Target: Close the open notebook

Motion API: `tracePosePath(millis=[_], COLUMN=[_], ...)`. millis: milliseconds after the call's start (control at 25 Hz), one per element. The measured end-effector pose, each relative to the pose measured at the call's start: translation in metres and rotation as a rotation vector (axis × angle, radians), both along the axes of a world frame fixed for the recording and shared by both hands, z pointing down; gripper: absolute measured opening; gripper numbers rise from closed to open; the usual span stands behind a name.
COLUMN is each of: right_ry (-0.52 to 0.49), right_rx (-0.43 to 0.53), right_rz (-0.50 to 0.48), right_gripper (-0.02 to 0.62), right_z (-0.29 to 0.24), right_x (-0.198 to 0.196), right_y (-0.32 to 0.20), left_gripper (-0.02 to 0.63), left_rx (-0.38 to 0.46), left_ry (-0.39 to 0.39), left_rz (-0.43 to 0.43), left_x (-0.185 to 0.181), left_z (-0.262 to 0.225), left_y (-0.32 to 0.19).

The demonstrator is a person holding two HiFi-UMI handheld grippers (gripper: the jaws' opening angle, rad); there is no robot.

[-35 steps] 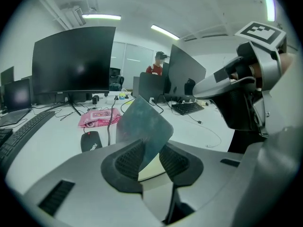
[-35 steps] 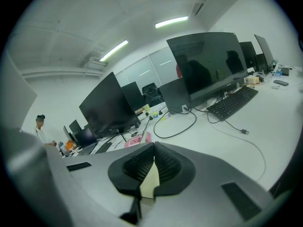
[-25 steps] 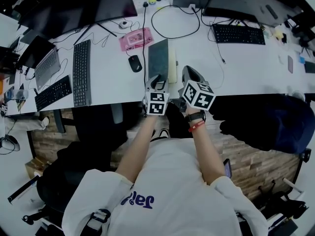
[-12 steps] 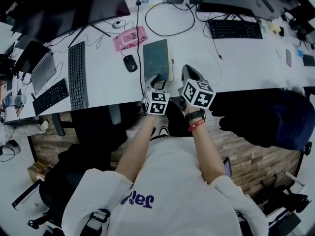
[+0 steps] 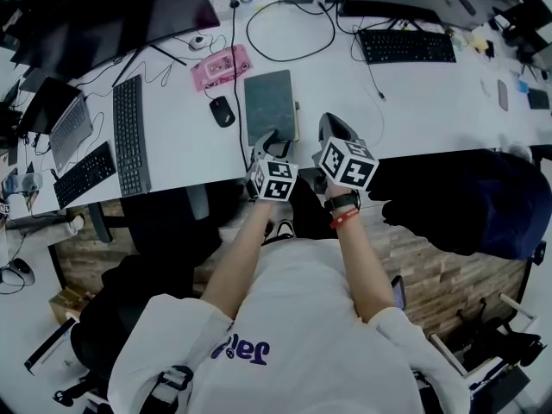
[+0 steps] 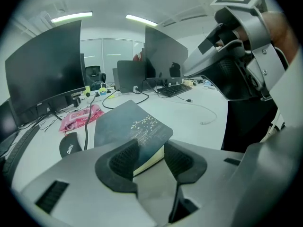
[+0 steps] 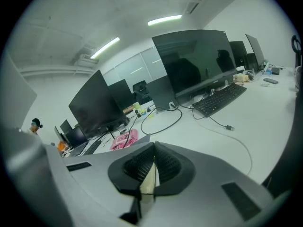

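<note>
Closest in, well short of the notebook (image 5: 269, 102): a white T-shirt (image 5: 293, 317) and two bare forearms (image 5: 237, 261) reaching toward the desk, with a watch (image 5: 342, 203) and a red band (image 5: 343, 221) on the right wrist.

Next, at the notebook's near edge, the left gripper (image 5: 272, 142) (image 6: 150, 148). Jaws apart, having just been opening. A near corner of the notebook (image 6: 125, 124) between the pads (image 6: 124, 157), the right-hand pad standing clear of the cream page edge.

Just right of that same near edge, the right gripper (image 5: 330, 126) (image 7: 153, 156). Jaws drawn together, tips meeting. Only a thin cream sliver (image 7: 150, 181) in the slit between them, too narrow to name.

Notebook itself flat on the white desk (image 5: 414, 110), dark cover uppermost and down over the pages. Pale twig print on the cover, cream page edges along its right side.

Just left of the notebook, a black cable (image 5: 235, 115) (image 6: 86, 126) and a black mouse (image 5: 222, 110) (image 6: 70, 145). Beyond the notebook's far left corner, a pink packet (image 5: 222, 65) (image 6: 78, 117) (image 7: 124, 139). Well to the left of the notebook, two black keyboards (image 5: 129, 132) and a laptop (image 5: 65, 119).

Behind the notebook, a looped cable (image 5: 289, 28). Behind and to the right of it, a further keyboard (image 5: 404, 46) (image 7: 220, 98).

Farthest back from the notebook, dark monitors (image 5: 121, 11) (image 6: 42, 70) (image 7: 196, 60).
</note>
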State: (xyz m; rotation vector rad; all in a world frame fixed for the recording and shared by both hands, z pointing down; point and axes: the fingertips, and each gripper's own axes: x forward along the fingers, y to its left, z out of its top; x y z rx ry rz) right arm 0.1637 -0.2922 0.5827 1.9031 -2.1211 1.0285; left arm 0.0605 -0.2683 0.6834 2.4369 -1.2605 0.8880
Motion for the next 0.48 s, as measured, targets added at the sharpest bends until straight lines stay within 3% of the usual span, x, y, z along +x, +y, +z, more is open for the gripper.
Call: tracePosePath(millis=[480], right_ry=[-0.007], right_rx=[-0.001], right_rz=[0.012], right_gripper=[0.002], right_z=[0.001], right_x=[0.008], right_y=[-0.005], left_gripper=[0.204], left_rx=[-0.072], left_ry=[-0.102], left_rz=[0.074], left_x=[0.01], left_z=[0.025], left_y=[0.004])
